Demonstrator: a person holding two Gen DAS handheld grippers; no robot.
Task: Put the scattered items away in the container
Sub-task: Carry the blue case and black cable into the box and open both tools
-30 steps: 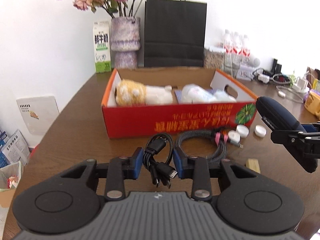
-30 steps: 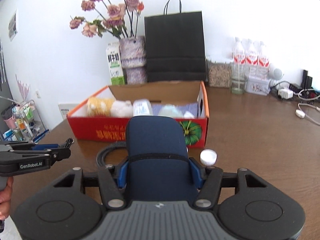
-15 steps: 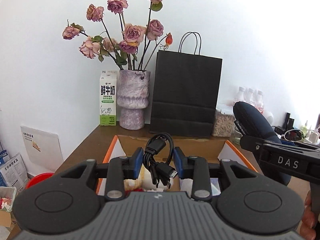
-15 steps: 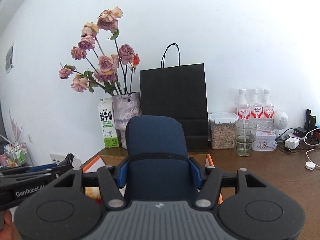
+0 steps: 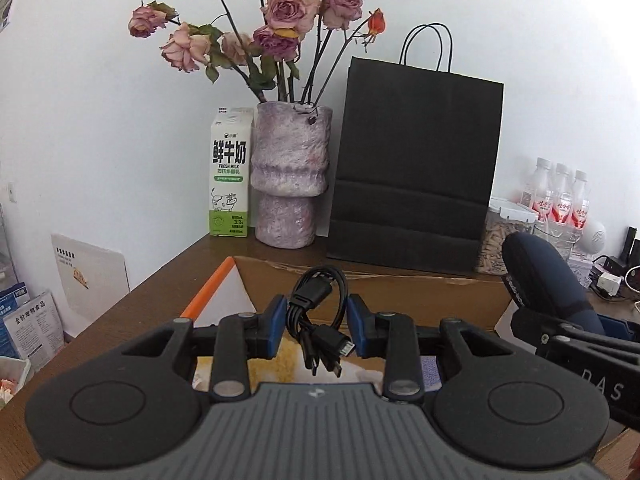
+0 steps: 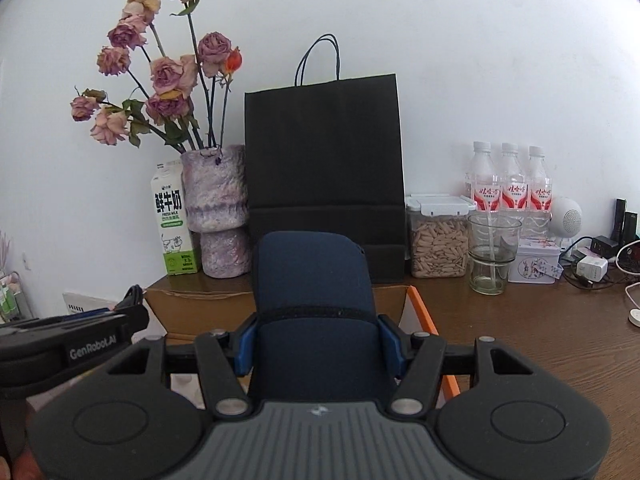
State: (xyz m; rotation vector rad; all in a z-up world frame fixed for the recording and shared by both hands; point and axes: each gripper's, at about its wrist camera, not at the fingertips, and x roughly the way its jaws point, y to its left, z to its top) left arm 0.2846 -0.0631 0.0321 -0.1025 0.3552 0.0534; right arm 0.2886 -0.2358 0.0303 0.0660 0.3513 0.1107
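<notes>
Left wrist view showed me the brown table (image 5: 132, 304) first, with the open cardboard box (image 5: 360, 292) set toward its back edge, orange rim along the box's left wall. Behind the box, along the table's back edge, stood a black paper bag (image 5: 416, 168), a purple vase (image 5: 290, 176) of dried roses and a milk carton (image 5: 230, 172) at the back left corner. My right gripper (image 6: 318, 340) was clamped on a navy zip case (image 6: 314, 280), its blue pads pressed against both sides, the case held over the box's right end near the orange right rim. My left gripper (image 5: 318, 332) was clamped on a small coiled black cable (image 5: 320, 312), the plugs hanging out below the pads, above the box's interior near its left end. A yellow plush (image 5: 276, 360) lay in the box beneath that cable.
</notes>
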